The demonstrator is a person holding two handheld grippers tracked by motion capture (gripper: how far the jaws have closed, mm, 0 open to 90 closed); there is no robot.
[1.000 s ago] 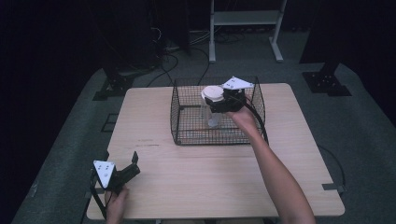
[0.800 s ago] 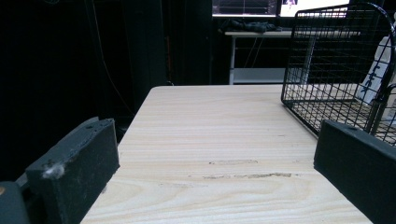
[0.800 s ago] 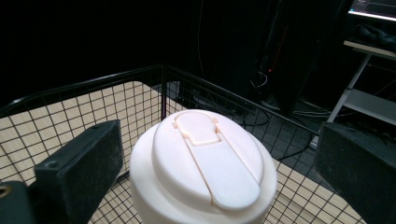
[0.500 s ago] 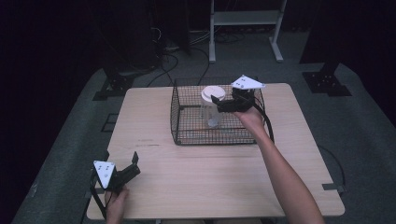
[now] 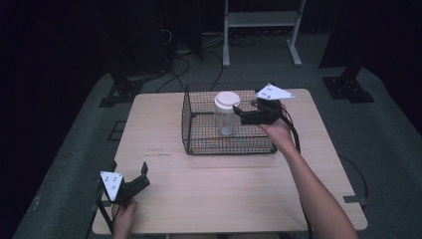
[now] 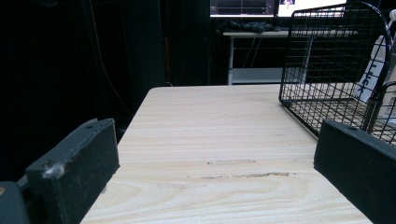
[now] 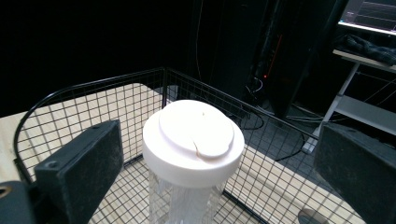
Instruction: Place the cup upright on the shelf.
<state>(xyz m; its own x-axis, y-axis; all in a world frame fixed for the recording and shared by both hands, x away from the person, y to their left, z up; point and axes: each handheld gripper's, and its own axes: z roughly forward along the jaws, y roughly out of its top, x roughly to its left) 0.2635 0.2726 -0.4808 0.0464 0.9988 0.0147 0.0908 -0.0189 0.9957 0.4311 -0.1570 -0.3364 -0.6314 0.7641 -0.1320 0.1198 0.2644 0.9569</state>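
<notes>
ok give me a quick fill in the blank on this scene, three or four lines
1. The clear jar stands upright inside the wire ____.
2. The jar's lid is coloured ____.
3. The right claw is open beside the jar, while the left claw sits open near the table's front-____ corner.
4. The basket rests on a ____ table.

Missing words: basket; white; left; wooden

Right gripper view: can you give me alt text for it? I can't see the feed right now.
A clear jar with a white lid stands upright inside a black wire basket, seen from just above. The right hand-held gripper has its two black jaws spread wide, one on either side of the lid, not touching it. Dark room and shelving behind.
</notes>
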